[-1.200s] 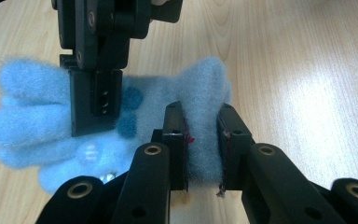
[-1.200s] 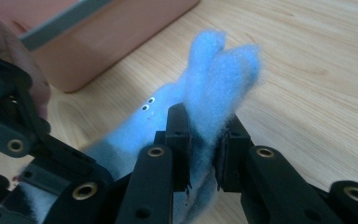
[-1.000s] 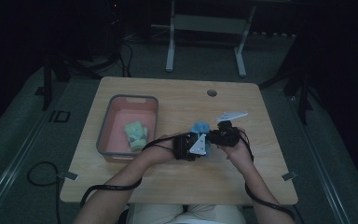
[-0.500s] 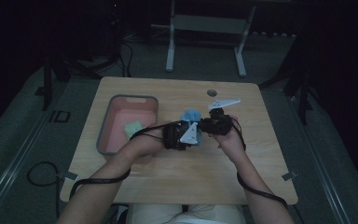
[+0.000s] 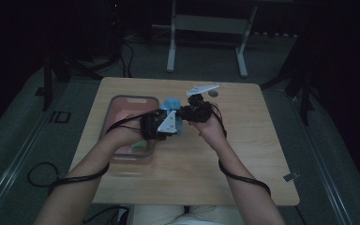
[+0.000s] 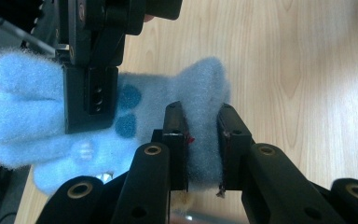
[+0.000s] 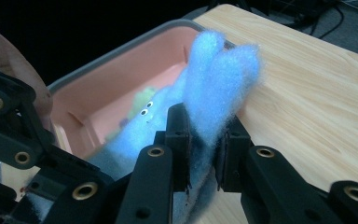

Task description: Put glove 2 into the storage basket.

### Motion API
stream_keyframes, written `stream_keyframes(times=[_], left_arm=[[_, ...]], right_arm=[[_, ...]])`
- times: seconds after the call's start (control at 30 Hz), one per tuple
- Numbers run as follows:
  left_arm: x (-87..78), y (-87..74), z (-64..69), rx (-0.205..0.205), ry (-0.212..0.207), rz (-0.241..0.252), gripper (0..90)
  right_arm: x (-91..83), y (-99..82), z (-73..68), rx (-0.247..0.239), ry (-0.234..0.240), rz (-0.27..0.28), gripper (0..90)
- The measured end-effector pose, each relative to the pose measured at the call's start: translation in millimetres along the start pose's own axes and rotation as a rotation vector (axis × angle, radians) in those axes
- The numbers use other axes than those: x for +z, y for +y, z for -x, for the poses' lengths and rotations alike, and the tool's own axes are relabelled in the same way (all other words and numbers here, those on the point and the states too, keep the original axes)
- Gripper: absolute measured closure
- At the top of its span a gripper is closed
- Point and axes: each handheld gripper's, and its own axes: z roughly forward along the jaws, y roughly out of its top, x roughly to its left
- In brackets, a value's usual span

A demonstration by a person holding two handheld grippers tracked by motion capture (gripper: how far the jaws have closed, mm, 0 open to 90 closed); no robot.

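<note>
Both grippers rose above the wooden table [image 5: 243, 159], fingers clamped on blue glove [image 6: 121, 116].

A: Any writing, labels or numbers you can read from where I'm holding these?
B: None. I see no lettering, brand or number on anything, and the small marks there are too blurred to read

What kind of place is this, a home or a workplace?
Probably a lab or recording room, not a home: one bare wooden table stands in a dark room, cables trail over the grey floor, and a metal stand rises behind it.
</note>
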Motion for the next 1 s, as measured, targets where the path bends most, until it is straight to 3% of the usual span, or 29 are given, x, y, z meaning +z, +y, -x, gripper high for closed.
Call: stream_keyframes(times=[0.2, 0.37, 0.67, 0.83, 1.0], left_arm=[[-14.8, -20.0, -2.7, -0.033, 0.015, -0.018, 76.7], [-24.2, -38.7, -4.7, -0.062, 0.024, -0.038, 76.8], [-38.6, -72.1, -1.4, -0.112, 0.027, -0.093, 76.7], [-36.4, -87.1, 0.0, -0.139, 0.028, -0.110, 76.7], [-21.7, -104.2, 4.4, -0.179, 0.013, -0.122, 76.7]], right_arm=[[17.5, 11.7, -10.2, -0.011, 0.025, -0.003, 78.0], [41.8, 23.6, -22.3, -0.027, 0.049, -0.006, 77.9], [78.0, 30.8, -40.4, -0.028, 0.098, -0.017, 77.9], [95.3, 32.6, -46.5, -0.020, 0.111, -0.029, 77.9], [113.7, 23.1, -43.6, 0.001, 0.110, -0.063, 77.8]])
